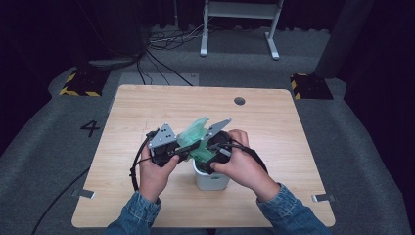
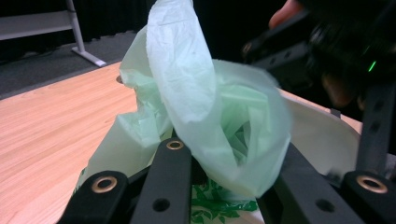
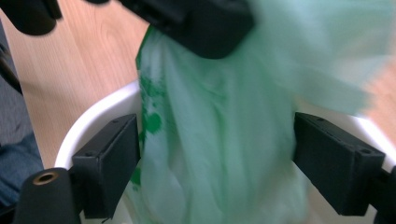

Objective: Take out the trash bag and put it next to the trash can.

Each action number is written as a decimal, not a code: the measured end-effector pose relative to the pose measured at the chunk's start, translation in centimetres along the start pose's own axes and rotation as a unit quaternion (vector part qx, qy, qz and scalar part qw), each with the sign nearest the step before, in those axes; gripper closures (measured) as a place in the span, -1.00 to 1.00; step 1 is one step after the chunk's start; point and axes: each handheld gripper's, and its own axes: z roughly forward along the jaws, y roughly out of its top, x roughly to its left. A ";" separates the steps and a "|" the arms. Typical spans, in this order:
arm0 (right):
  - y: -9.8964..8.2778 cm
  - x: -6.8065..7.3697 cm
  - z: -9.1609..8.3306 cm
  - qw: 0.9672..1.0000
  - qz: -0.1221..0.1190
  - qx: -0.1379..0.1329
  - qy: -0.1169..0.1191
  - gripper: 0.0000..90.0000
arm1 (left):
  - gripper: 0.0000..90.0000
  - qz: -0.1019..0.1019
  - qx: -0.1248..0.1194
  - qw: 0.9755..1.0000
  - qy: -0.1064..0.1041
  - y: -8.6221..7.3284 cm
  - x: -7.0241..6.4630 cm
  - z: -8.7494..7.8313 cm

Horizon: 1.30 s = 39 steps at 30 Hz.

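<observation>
A crumpled pale green plastic bag (image 1: 195, 131) with darker green print stands up out of a small white bin (image 1: 211, 181) near the table's front middle. My left gripper (image 1: 187, 150) comes in from the left, and in the left gripper view the gripper (image 2: 232, 156) has its jaws pressed on a bunch of the bag (image 2: 210, 102) over the bin's rim (image 2: 322, 135). My right gripper (image 1: 206, 148) comes from the right. Seen in the right gripper view, it (image 3: 217, 140) stands open, jaws wide on either side of the bag (image 3: 219, 154), above the bin (image 3: 93, 121).
The wooden table (image 1: 147, 107) has a round cable hole (image 1: 239, 101) at the back. Metal clips (image 1: 83, 194) sit at the front corners. Both hands crowd close together over the bin. Grey floor, cables and a white frame (image 1: 240, 29) lie beyond the table.
</observation>
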 end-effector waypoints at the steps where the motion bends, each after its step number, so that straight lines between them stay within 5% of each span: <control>1: 0.2 0.1 0.3 1.000 -0.001 0.009 -0.002 -0.63 | 0.76 -0.001 0.000 1.000 -0.001 -0.1 0.0 0.0; 6: 0.7 -0.4 1.4 1.000 0.012 0.023 -0.003 -0.33 | 0.73 -0.006 -0.002 1.000 -0.004 -0.5 0.2 0.1; 9: 0.7 -0.5 1.7 1.000 0.000 0.020 -0.006 0.04 | 0.67 -0.008 -0.008 1.000 -0.003 -0.6 0.3 0.1; 13: 0.2 -0.8 1.6 1.000 -0.009 -0.004 0.008 0.69 | 0.23 -0.001 -0.033 0.999 0.027 -0.5 0.0 -0.4; 15: -0.1 -0.9 1.3 1.000 -0.003 -0.017 0.019 0.86 | -0.05 -0.002 -0.050 0.998 0.041 -0.4 -0.1 -0.8; 19: -0.8 -1.3 0.6 0.998 0.005 -0.052 0.023 0.94 | -0.34 0.001 -0.066 0.996 0.055 -0.1 -0.4 -1.9; 25: -1.5 -1.7 -0.8 0.994 0.019 -0.102 0.025 0.95 | -0.42 0.024 -0.077 0.995 0.062 0.0 -1.2 -3.6; 31: -1.9 -2.2 -3.1 0.986 0.040 -0.159 0.031 0.96 | -0.44 0.046 -0.096 0.991 0.081 0.0 -2.1 -6.1; 39: -2.0 -2.6 -5.7 0.974 0.048 -0.221 0.032 0.96 | -0.43 0.053 -0.072 0.989 0.119 -0.6 -1.2 -9.0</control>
